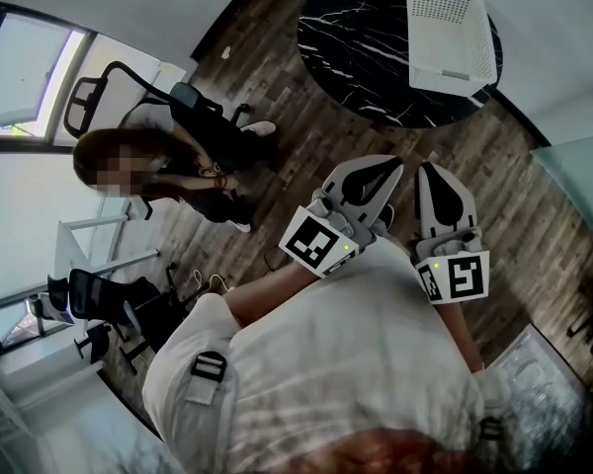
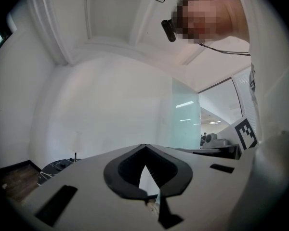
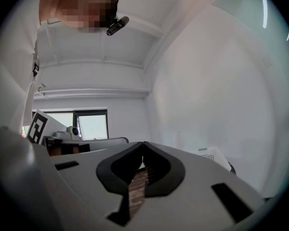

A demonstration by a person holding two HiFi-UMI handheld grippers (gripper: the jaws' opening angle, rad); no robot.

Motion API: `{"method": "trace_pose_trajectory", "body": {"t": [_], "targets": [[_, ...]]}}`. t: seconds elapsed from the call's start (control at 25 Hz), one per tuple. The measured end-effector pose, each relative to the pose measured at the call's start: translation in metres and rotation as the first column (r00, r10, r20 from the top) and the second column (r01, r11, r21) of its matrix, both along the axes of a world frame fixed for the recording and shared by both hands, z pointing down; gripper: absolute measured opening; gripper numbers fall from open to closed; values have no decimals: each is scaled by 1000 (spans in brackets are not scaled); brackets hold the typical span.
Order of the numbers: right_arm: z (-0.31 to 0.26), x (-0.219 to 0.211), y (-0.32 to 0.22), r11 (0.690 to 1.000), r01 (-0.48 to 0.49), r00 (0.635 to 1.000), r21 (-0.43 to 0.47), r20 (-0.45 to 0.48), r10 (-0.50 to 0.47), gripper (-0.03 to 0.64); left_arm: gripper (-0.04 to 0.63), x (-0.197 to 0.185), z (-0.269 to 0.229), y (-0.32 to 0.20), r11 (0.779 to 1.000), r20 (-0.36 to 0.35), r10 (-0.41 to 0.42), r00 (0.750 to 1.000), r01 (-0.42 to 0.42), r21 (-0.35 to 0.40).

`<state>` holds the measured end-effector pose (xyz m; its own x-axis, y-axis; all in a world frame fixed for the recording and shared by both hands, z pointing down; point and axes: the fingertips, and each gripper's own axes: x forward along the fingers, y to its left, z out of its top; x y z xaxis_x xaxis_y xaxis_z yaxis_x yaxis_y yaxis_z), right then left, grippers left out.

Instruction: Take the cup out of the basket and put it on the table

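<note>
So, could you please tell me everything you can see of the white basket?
The basket is white, rectangular and looks like plastic, patterned with rows of small holes. It sits flat on the round black, white-veined table, near its right edge, and only the table touches it. What it holds cannot be made out from here.

Round surface (image 1: 361,52) is looking like glossy black marble, basket (image 1: 450,30) is looking like white perforated plastic, floor's (image 1: 534,210) showing matt wood planks.
</note>
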<state>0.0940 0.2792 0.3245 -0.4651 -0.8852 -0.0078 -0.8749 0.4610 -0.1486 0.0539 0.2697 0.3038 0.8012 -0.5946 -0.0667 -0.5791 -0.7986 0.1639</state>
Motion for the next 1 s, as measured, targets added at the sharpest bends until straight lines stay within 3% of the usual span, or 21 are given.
{"method": "trace_pose_trajectory", "body": {"t": [0.48,1.0], "targets": [[10,-8,-31,1000,14,1000,-24,-8,-14,8,6,-6,8,-30,1000,-9,-13,1000,13,-17],[11,-37,-150,999,23,999,-38,-45,-24,8,6,-35,7,-148,1000,-41,-8,999,7,-17]]}}
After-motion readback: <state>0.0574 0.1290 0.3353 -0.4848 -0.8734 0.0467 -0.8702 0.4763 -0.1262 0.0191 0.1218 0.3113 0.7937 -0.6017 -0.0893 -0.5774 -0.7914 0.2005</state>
